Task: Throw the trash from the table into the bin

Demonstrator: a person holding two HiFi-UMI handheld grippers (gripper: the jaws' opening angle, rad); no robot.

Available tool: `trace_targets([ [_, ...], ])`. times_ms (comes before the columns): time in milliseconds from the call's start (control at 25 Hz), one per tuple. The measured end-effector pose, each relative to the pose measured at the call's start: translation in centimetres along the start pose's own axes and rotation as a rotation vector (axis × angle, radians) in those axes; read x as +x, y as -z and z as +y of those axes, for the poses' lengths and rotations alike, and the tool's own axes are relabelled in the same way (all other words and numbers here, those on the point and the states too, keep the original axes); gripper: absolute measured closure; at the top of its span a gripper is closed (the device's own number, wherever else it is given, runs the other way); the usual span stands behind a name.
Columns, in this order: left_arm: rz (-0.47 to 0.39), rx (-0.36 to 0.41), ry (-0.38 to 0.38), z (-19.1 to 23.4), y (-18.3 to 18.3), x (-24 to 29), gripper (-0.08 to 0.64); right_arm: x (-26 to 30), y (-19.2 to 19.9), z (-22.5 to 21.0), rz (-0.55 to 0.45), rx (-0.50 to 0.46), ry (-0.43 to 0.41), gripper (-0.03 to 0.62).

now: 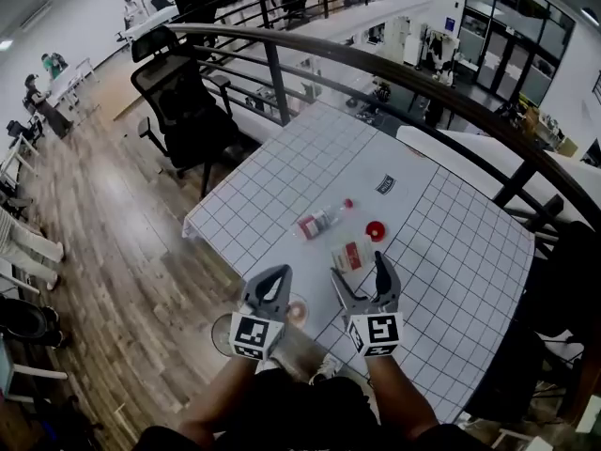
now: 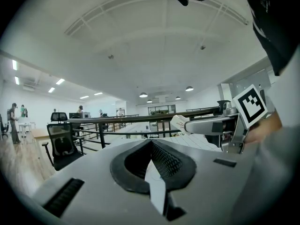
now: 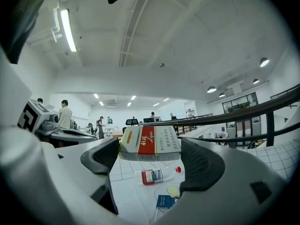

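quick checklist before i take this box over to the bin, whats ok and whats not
1. Box gripped: ok, the red and white box is clamped between the jaws of the right gripper.
2. Box clear of the table: ok, it is held above the surface.
3. Left gripper free: ok, shut with nothing in it.
4. Bin located: cannot tell, no bin is clearly made out in any view.
5. Table emptied: not ok, a bottle and a red cap lie on it.
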State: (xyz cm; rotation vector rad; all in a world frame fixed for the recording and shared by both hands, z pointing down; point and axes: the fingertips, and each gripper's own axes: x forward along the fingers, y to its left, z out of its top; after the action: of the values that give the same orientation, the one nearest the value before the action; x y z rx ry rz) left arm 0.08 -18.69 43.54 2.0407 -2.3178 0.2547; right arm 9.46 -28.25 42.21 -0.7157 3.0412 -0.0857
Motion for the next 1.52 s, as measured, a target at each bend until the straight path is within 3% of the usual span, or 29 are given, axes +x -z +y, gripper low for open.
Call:
trace_targets([
  [520, -0.037, -0.029, -0.139, 8.4, 0.4, -6.6, 0.537, 4.5, -2.1, 9.6, -0.056, -0.002, -0.11, 0.179],
  [840, -0.058, -0.043, -0.243, 13.4, -0.5, -13.6, 0.537, 6.2, -3.6, 18.5, -0.042, -0.027, -0.229, 0.179],
  [1520, -0.015, -0.094, -0.489, 24.8, 6.4, -30.7, 0.537, 10.1, 1.7, 41.0, 0.013, -0.012, -0.498, 0.179],
])
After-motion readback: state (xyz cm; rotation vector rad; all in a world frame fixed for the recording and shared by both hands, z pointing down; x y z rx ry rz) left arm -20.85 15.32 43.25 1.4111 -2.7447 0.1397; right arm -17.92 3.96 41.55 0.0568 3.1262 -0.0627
